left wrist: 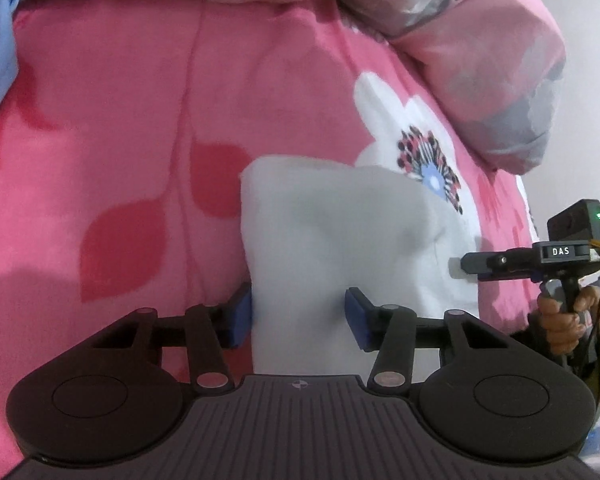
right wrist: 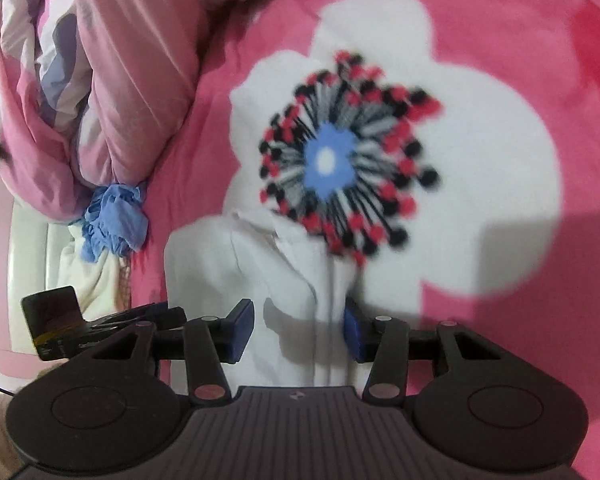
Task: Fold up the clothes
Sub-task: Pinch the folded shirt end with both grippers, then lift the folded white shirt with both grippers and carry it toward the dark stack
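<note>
A pink floral bedsheet (right wrist: 500, 40) fills the view; a bunched pink quilt (right wrist: 120, 80) lies at ten o'clock, crumpled blue cloth (right wrist: 114, 220) below it.

Pink flowered bed cover (left wrist: 140, 128), white garment (left wrist: 320, 240) on it, bunched quilt (right wrist: 112, 92), possibly blue cloth (right wrist: 114, 220)

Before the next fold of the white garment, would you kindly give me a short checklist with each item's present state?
1. Left gripper jaws open around the white garment: ok.
2. Right gripper jaws open with the garment between them: ok.
3. Either gripper actually clamping cloth: not ok, both stand open.
4. Garment lies flat on the pink bedspread: not ok, a bulge shows.
5. Blue cloth clear of the garment: ok.
6. Which edge or layer each gripper would take: cannot tell.
</note>
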`<act>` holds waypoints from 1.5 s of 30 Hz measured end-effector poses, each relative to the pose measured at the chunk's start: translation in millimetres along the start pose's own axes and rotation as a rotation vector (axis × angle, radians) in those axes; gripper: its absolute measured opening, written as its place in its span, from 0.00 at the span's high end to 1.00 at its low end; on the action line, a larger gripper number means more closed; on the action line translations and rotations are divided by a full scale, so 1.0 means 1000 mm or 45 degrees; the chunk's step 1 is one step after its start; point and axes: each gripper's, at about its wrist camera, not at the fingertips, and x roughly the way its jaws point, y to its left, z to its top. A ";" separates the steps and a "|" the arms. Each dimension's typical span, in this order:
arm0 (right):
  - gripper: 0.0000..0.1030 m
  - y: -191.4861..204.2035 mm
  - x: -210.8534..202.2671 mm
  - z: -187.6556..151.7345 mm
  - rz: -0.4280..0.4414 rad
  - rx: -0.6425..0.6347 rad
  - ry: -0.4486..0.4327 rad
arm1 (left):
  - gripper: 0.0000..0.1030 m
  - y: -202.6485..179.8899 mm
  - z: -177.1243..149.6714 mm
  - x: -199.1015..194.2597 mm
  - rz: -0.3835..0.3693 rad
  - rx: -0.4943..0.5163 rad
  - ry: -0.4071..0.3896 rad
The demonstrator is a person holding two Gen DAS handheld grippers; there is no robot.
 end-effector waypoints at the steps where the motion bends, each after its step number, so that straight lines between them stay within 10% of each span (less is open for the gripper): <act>1: 0.55 0.000 0.003 0.002 0.009 -0.003 -0.007 | 0.54 0.001 0.001 0.000 -0.003 -0.005 0.000; 11: 0.90 0.023 0.031 0.022 0.025 -0.152 -0.044 | 0.72 -0.011 0.018 0.011 0.041 0.055 -0.082; 17: 0.94 0.050 0.015 0.010 0.007 -0.256 -0.109 | 0.89 -0.028 0.007 -0.010 0.090 0.113 -0.164; 33: 0.94 0.126 -0.106 -0.089 0.183 -0.375 -0.379 | 0.91 -0.184 -0.087 -0.159 0.178 0.235 -0.440; 45: 0.94 0.199 -0.270 -0.213 0.102 -0.423 -0.753 | 0.91 -0.315 -0.147 -0.248 -0.115 0.508 -0.562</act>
